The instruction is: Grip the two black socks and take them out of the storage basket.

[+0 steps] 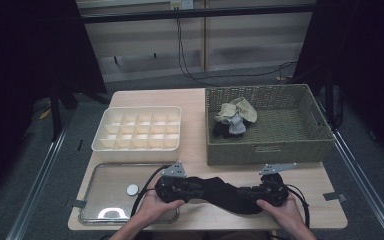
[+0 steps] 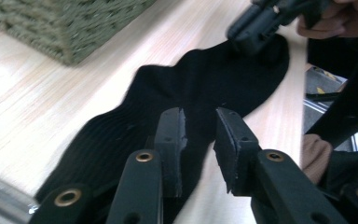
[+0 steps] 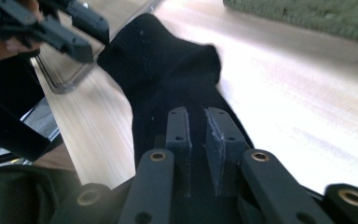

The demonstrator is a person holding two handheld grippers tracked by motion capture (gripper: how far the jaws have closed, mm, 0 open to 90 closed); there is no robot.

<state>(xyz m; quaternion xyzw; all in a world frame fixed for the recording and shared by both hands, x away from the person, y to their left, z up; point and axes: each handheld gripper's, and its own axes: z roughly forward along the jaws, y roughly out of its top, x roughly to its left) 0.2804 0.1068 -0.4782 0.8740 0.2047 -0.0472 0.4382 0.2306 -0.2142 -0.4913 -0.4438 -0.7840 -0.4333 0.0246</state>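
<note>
Sock (image 1: 223, 194) under both grippers' fingers (image 2: 170, 140)

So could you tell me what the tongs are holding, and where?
Right tongs pinch one end of the black sock; left tongs are open over the other end.

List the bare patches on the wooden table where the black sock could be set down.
Bare wood: the strip of wooden table between the cream divided organiser box and the woven green basket, and the right front corner. The clear tray holds one white disc. Crowded: the front edge, where left gripper and right gripper stretch the black sock.
</note>
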